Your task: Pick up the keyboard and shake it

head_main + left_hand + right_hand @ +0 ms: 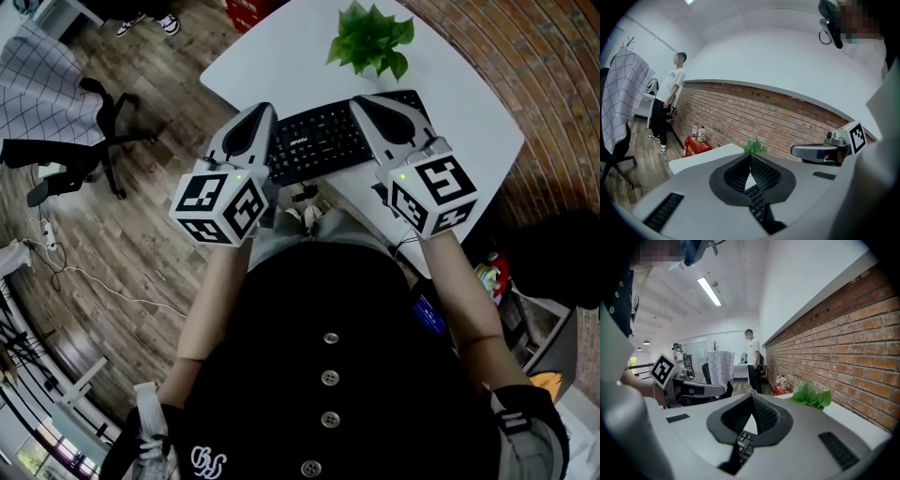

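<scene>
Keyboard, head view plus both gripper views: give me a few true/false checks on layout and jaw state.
1. The keyboard is black and sits on a white table. True.
2. The plant stands between the keyboard and the person. False: it stands on the far side of the keyboard.
3. The left gripper is at the keyboard's left end, the right gripper at its right end. True.
4. The left gripper's jaws are wide apart. False: their tips meet in the left gripper view.
5. The right gripper holds the plant. False: its jaw tips meet with nothing between them, and the plant stands apart from it.
</scene>
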Tool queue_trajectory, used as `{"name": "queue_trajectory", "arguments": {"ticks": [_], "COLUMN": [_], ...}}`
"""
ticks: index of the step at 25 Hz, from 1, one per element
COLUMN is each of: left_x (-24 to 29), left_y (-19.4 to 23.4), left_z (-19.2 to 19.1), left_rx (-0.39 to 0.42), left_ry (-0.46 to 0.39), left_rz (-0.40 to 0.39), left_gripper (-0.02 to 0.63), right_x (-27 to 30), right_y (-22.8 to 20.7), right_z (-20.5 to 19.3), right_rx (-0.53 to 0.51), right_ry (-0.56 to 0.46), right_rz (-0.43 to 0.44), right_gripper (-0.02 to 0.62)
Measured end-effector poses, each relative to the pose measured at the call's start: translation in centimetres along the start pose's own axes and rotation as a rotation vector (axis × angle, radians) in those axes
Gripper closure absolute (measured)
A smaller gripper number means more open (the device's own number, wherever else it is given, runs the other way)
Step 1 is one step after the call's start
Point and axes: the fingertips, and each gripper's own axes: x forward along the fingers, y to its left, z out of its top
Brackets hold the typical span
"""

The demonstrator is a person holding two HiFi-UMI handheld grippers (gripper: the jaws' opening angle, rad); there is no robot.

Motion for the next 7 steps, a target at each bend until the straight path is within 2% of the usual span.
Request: {"name": "queue_trajectory", "arguments": {"ticks": [7], "left_x": [0.20], "left_y": [-0.20], "left_z": [-0.22], "left_rx": [0.000], "left_ry": [0.003], "left_rz": [-0.008], "left_gripper": [0.589], "right_x": [-0.01], "right_y": [0.23], "right_z": [0.32], "right_rx": [-0.047], "right_ry": [0.022], "right_rz": [0.028], "right_gripper": [0.569]}}
